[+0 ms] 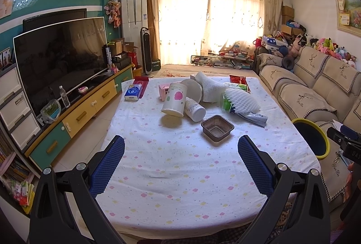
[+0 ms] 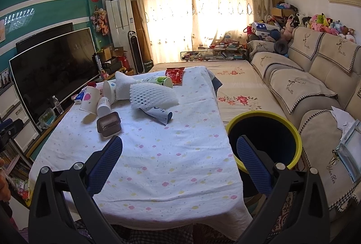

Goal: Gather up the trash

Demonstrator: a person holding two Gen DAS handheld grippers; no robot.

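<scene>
We see the TV cabinet [image 1: 90, 106] edge at frame left, a strip of floor, then the table [image 1: 180, 165]. Our left gripper [image 1: 181, 148] is spread wide, holding nothing, over bare cloth at lower centre. Trash pile [image 1: 203, 97] sits mid-frame, brown tray [image 1: 217, 127] nearest. Right gripper [image 2: 179, 149] likewise released. Yellow-rimmed bin [image 2: 264, 140] hugs the table's right edge, sofa [image 2: 315, 90] beyond.

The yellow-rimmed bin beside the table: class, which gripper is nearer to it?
Right. The right gripper hangs open at the table's near edge with the bin just past its right finger. The left gripper, also open, sees the bin well off to its right.
</scene>
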